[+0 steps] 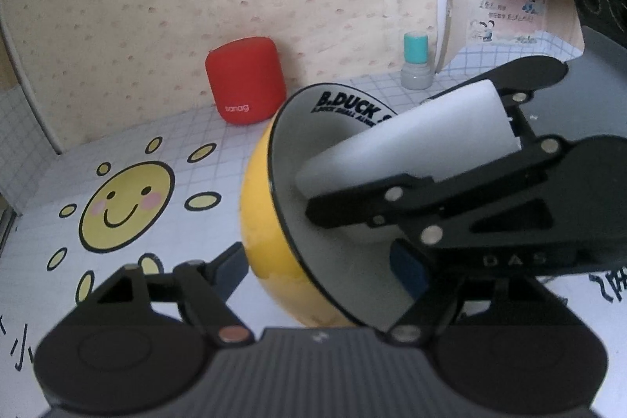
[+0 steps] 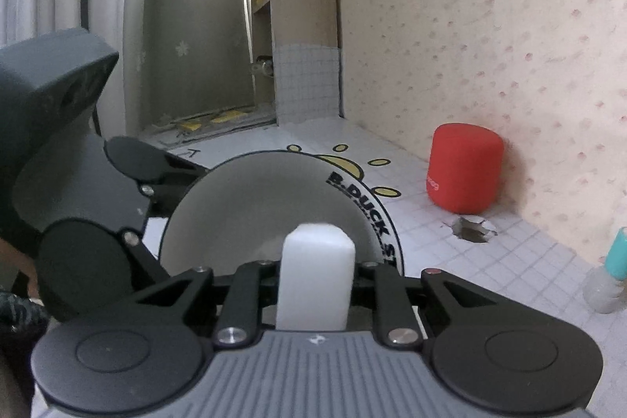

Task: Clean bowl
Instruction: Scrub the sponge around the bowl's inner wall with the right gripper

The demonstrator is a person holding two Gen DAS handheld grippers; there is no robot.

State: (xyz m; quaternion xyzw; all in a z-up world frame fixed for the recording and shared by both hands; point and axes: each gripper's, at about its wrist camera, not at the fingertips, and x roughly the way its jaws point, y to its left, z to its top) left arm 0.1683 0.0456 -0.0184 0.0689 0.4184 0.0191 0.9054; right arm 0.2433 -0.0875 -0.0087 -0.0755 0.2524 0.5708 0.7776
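Left wrist view: my left gripper point(image 1: 317, 271) clamps the wall of the yellow ceramic bowl with white inside point(image 1: 266, 222), tipped on its side above the grid-patterned tabletop point(image 1: 196, 241). My right gripper point(image 2: 313, 285) pinches a white foam sponge block point(image 2: 315, 277), pushed inside the bowl. Wiping seems underway; the interior looks clean, so I judge little remains.

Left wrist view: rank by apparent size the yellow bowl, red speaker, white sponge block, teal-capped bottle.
1. Yellow bowl with white inside, clearly largest, though it is nearest the camera.
2. White sponge block and red cylindrical fabric speaker: look alike; the block sits nearer, so unranked.
3. Small teal-capped bottle, smallest and farthest.
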